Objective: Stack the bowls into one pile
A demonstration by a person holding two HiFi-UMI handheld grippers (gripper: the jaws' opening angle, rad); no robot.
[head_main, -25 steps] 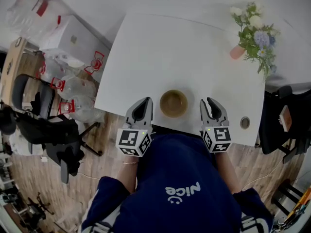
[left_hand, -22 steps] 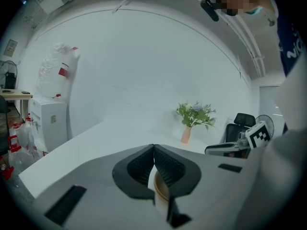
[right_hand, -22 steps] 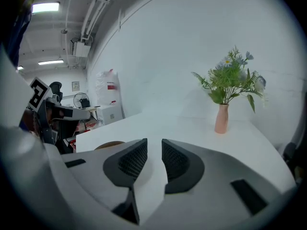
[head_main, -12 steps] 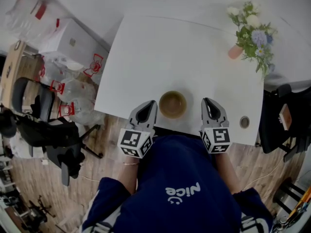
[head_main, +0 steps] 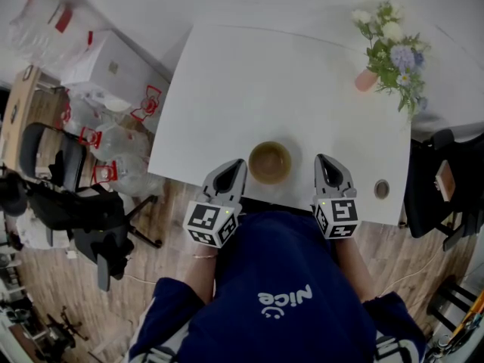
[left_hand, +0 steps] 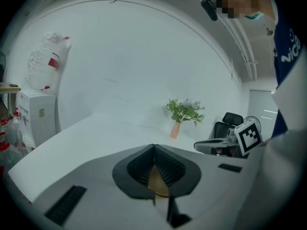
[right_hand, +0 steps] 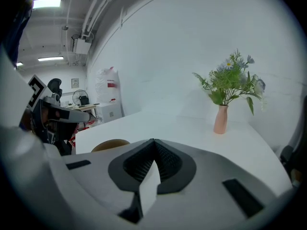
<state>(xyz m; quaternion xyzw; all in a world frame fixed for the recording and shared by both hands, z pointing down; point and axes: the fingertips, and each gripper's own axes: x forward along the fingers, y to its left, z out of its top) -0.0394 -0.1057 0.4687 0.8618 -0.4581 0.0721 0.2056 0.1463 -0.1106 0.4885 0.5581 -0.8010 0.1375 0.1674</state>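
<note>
A brown bowl (head_main: 270, 162) is seen at the near edge of the white table (head_main: 287, 82), flanked by the two grippers. The left gripper (head_main: 237, 165) and the right gripper (head_main: 324, 160) are each held just beside it, jaws brought together with nothing gripped.

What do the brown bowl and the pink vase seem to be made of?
Brown bowl: perhaps ceramic or plastic; smooth, even olive-brown surface, no wood grain visible. Pink vase: likely matte ceramic; opaque, smooth, uniformly pink, without glints. Neither is certain.
</note>
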